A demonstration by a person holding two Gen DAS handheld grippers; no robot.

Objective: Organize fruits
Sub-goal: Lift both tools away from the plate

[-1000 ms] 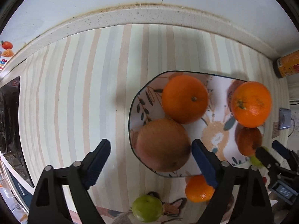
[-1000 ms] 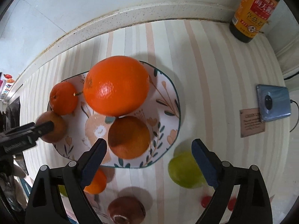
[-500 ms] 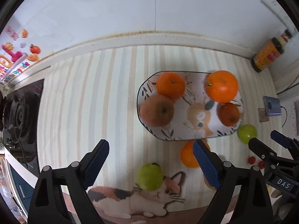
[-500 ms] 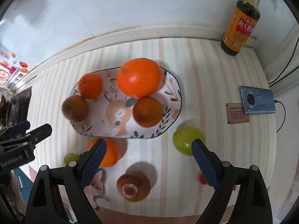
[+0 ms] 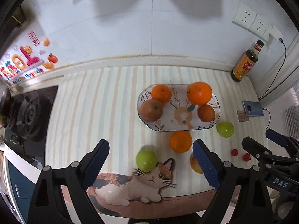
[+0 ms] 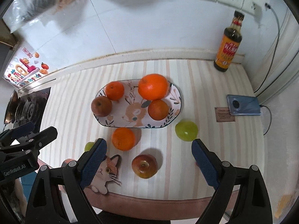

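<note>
Striped mat (image 6: 186, 168) bears red apple (image 6: 144, 166) between open right hand-held gripper (image 6: 149, 160) fingers.

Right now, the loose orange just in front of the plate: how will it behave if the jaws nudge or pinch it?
Likely to roll: the loose orange is round and sits free on the flat striped mat, apart from the plate. Probably firm rather than squashy, since it keeps a full shape. Its dimpled peel should grip fairly well, though an off-centre pinch could squirt it sideways.

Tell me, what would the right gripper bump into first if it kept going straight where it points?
Probably the red apple lying on the mat between the open right gripper fingers. Depth is hard to judge, so it might just land on the striped mat beside it.
</note>
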